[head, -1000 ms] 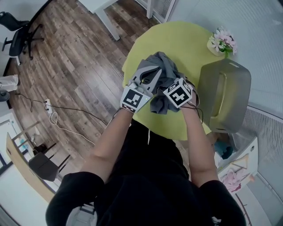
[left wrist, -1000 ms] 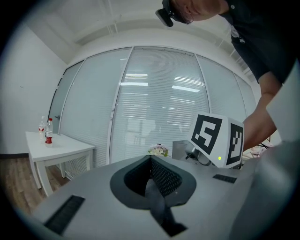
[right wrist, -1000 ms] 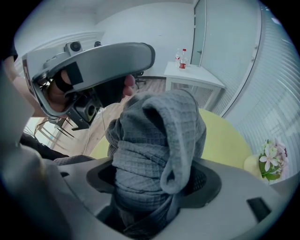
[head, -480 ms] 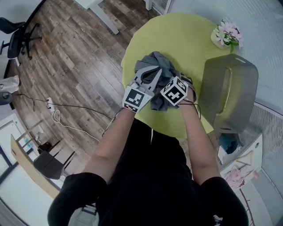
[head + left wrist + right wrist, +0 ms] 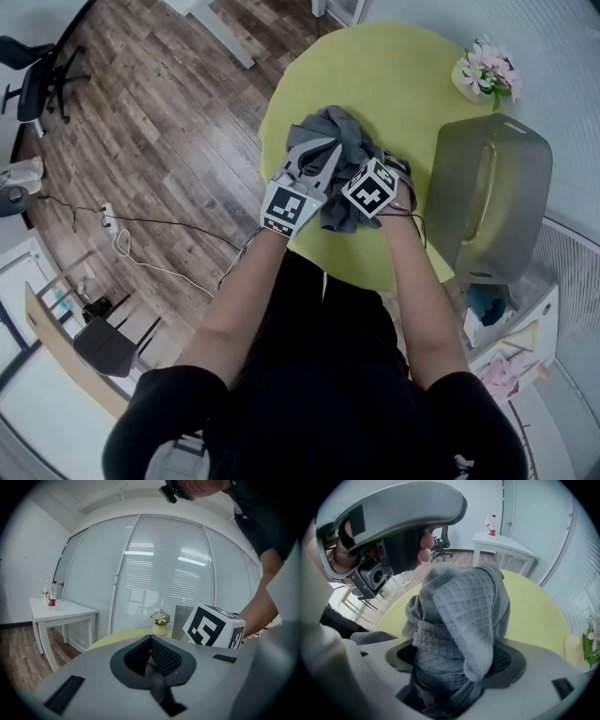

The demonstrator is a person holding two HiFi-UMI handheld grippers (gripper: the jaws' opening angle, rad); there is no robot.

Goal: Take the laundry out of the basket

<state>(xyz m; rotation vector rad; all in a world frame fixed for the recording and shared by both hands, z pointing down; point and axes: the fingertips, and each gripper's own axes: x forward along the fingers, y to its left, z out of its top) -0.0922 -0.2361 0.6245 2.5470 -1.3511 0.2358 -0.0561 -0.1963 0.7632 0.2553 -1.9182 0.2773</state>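
One grey waffle cloth is bunched up over the near half of the round yellow-green table, well outside the basket. The right gripper has a thick wad of it packed between its jaws, which stand wide around the bundle and hold it. Just to the left, almost touching the cloth, the left gripper has its jaws closed tip to tip, with no cloth seen between them. The grey basket sits at the table's right edge, apart from the cloth. Farther off on the right is a small pot of pink flowers. Beyond the table lie a wooden floor and a white side table with two bottles.
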